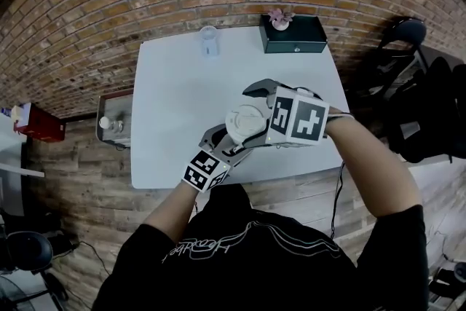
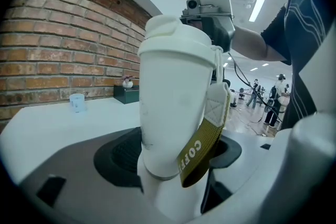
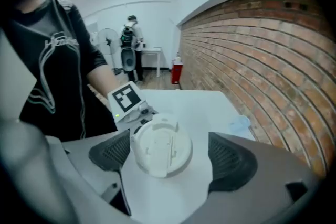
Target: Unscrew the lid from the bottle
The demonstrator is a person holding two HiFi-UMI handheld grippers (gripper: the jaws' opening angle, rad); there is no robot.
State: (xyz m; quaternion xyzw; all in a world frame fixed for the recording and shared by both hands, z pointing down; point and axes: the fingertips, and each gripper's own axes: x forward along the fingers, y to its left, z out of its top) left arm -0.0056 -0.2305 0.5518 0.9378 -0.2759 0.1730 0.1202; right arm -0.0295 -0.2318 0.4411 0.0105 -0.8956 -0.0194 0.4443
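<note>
A white bottle (image 2: pixel 176 107) with an olive strap (image 2: pixel 202 149) stands upright between the dark pads of my left gripper (image 2: pixel 176 157), which is shut on its lower body. In the head view the bottle's round white lid (image 1: pixel 246 120) sits over the table's near edge, and the left gripper (image 1: pixel 229 142) grips from below left. My right gripper (image 1: pixel 253 115) comes in from the right at lid height. In the right gripper view the lid (image 3: pixel 160 149) lies between the jaws of the right gripper (image 3: pixel 170 157). The left pad (image 3: pixel 113 152) is close to its rim and the right pad (image 3: pixel 231 160) stands clearly apart.
The white table (image 1: pixel 175 98) carries a clear cup (image 1: pixel 209 40) at the back and a dark box with a pink flower (image 1: pixel 295 34) at the back right. A small stand (image 1: pixel 113 124) is off its left edge. A dark chair (image 1: pixel 404 33) stands to the right.
</note>
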